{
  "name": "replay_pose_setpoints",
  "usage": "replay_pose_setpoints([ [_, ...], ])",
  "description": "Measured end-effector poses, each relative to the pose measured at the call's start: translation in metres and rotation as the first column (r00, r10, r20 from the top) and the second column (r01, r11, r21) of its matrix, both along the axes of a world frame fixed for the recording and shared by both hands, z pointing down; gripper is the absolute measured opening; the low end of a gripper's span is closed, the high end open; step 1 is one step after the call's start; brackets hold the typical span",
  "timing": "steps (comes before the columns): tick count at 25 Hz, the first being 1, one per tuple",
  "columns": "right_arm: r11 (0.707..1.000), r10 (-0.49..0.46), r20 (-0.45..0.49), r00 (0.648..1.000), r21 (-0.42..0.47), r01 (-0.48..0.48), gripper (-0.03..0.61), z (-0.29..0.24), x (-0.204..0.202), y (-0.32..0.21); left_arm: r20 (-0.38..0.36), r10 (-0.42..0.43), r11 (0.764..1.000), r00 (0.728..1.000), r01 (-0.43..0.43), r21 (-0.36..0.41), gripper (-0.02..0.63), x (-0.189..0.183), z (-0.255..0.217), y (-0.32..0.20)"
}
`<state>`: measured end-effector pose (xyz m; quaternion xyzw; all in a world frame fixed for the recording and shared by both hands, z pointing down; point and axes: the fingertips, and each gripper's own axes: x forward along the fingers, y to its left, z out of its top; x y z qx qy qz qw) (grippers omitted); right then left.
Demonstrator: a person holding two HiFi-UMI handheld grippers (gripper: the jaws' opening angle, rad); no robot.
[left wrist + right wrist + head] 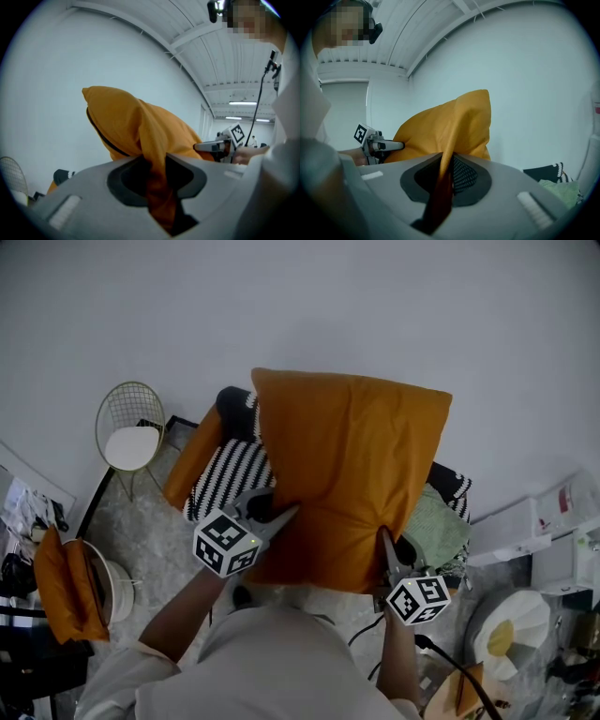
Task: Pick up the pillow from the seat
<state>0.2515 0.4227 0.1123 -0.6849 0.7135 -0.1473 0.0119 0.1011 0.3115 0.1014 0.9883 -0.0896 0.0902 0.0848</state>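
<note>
You hold the orange pillow (352, 465) upright in the air, in front of the plain white wall (422, 306). Your left claw (286, 512) is clamped on its lower left edge, and your right claw (384, 535) on its lower right corner. Under the pillow lie a striped cushion (230, 474), a second orange cushion (192, 460) and a green cloth (436, 521). A wire chair (131, 427) stands well apart at the left.
</note>
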Motion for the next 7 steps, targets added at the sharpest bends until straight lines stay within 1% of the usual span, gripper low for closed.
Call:
replay_pose_setpoints([
  [7, 1.0, -0.002, 0.007, 1.0, 0.004, 0.002, 0.041, -0.0017, -0.0063, -0.0098, -0.001, -0.006, 1.0, 1.0, 0.006, 0.0, 0.103, -0.0058, -0.0012, -0.0099],
])
